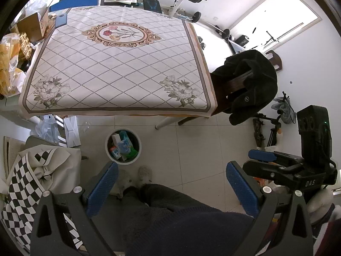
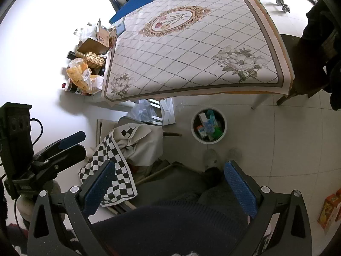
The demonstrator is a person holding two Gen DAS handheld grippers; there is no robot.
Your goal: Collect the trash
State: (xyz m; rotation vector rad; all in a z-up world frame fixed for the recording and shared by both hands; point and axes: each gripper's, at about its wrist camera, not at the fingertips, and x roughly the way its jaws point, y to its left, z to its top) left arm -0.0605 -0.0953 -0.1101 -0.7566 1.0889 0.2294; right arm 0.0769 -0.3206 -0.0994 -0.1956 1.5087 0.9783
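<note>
A white round trash bin (image 1: 136,144) stands on the tiled floor in front of the table; it also shows in the right wrist view (image 2: 195,132). It holds several pieces of trash (image 1: 122,147), cartons and wrappers (image 2: 207,125). My left gripper (image 1: 171,181) is open and empty, held above my lap, below and right of the bin. My right gripper (image 2: 170,181) is open and empty, held back from the bin over my lap. Each gripper shows at the edge of the other's view.
A table with a floral diamond-pattern cloth (image 1: 119,64) lies beyond the bin. A chair draped with a black jacket (image 1: 251,85) stands at its right. A checkered cloth on a chair (image 2: 119,149) is left of the bin. Bags and boxes (image 2: 89,64) sit at the table's left.
</note>
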